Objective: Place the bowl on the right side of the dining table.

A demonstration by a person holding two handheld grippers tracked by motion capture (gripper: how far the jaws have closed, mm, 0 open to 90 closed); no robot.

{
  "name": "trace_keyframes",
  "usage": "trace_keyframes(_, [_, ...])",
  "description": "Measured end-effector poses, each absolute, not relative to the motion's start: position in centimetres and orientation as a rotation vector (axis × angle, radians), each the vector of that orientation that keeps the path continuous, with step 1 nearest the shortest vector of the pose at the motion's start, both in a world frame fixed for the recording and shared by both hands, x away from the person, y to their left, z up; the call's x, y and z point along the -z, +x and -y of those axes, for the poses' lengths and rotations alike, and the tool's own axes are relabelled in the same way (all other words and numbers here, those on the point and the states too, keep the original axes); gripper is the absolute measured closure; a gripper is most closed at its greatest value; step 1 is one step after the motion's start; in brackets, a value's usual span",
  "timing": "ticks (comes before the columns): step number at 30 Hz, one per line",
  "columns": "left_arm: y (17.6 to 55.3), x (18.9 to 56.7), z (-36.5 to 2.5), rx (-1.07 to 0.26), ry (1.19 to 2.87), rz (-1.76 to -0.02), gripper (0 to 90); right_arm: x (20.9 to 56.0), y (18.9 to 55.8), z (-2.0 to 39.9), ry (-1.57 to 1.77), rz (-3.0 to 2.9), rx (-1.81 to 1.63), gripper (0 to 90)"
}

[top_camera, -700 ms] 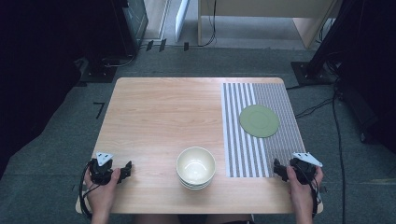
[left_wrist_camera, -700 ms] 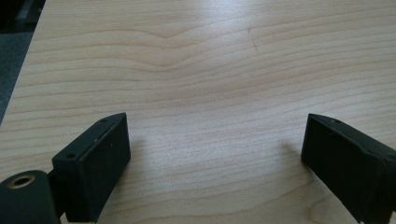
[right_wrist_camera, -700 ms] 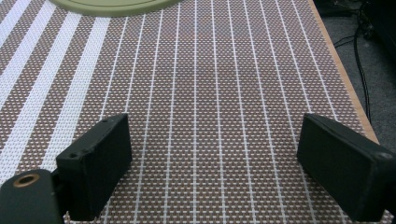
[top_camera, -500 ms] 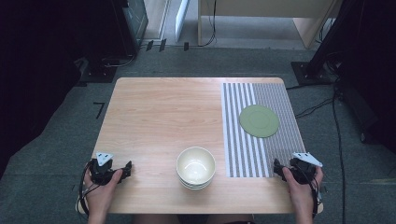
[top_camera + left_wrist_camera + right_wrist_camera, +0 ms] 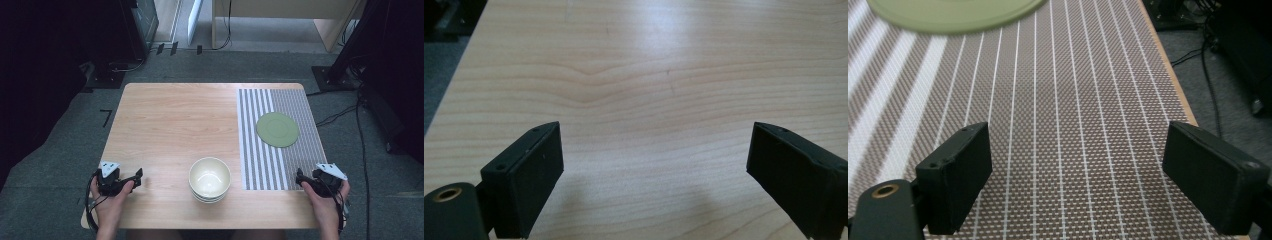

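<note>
L gripper (image 5: 131,178) rests on pale wood-grain table (image 5: 175,120) at near-left corner; jaws wide apart, nothing btwn them, bare wood ahead in left gripper view. Stack of cream ceramic bowls (image 5: 210,179) sits near front edge, centre, just left of the brown-and-white striped woven placemat (image 5: 260,150). Flat round green plate (image 5: 277,129) lies on mat, farther back. R gripper (image 5: 300,178) at mat's near-right corner, jaws also wide, empty.

Judgement: bowls likely next. Approach top bowl level w/ one jaw inside the rim and one outside, close squarely on the wall, lift straight up so lower bowls don't drag; keep other gripper clear.
</note>
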State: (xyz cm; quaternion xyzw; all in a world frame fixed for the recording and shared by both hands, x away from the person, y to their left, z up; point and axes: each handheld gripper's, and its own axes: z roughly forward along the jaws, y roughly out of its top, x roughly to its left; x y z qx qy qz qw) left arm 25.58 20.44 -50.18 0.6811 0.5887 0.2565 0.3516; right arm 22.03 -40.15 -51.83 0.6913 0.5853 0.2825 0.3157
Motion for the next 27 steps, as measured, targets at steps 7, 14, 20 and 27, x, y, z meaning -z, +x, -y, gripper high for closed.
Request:
trace_keyframes(7, [25.8,49.5,-19.1,-0.677,1.799,-1.476,7.8,50.4,21.2,40.8,1.819,-1.473,-0.805,13.1])
trace_keyframes(14, [25.9,48.0,-18.2,-0.701,1.791,-1.412,7.8,48.8,21.2,40.5,1.799,-1.434,-0.804,12.6])
trace_keyframes(20, [26.2,47.9,-18.3,-0.688,1.768,-1.422,7.8,48.0,21.4,40.4,1.799,-1.429,-0.825,12.6])
trace_keyframes(27, [26.4,46.9,-17.8,-0.686,1.742,-1.415,7.8,47.0,21.8,40.9,1.838,-1.416,-0.897,12.8])
